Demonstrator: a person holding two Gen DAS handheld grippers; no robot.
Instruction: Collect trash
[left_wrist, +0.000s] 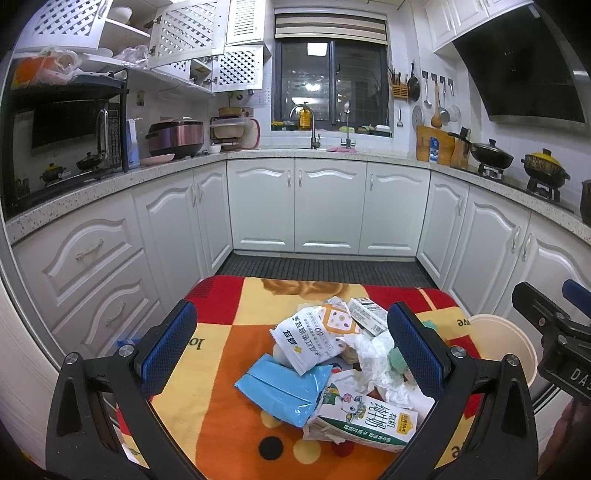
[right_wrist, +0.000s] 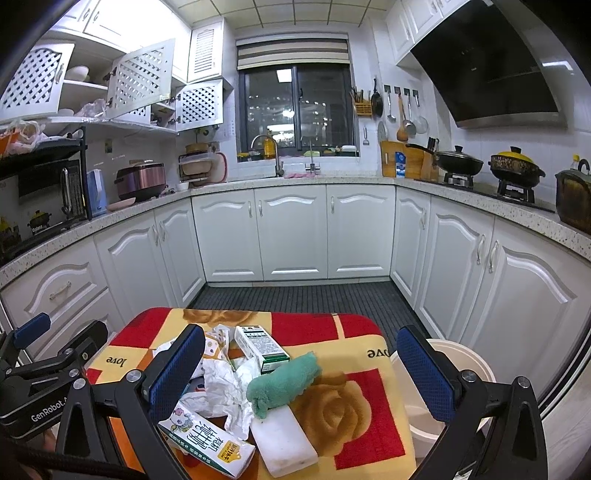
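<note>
A heap of trash lies on a small table under a red, orange and yellow blanket (left_wrist: 229, 413). In the left wrist view I see a blue packet (left_wrist: 284, 391), a white snack bag (left_wrist: 317, 336), crumpled paper (left_wrist: 373, 354) and a milk carton (left_wrist: 369, 421). My left gripper (left_wrist: 291, 347) hangs open above the heap, holding nothing. In the right wrist view a green cloth (right_wrist: 284, 384), a white block (right_wrist: 284, 439), a small green-and-white box (right_wrist: 262, 347) and the milk carton (right_wrist: 207, 443) show. My right gripper (right_wrist: 303, 373) is open over them, empty.
A cream bucket (right_wrist: 465, 362) stands on the floor at the table's right edge, its mouth open. White cabinets (right_wrist: 291, 232) ring the room under a speckled counter. A dark ribbed mat (right_wrist: 303, 295) covers the floor beyond the table.
</note>
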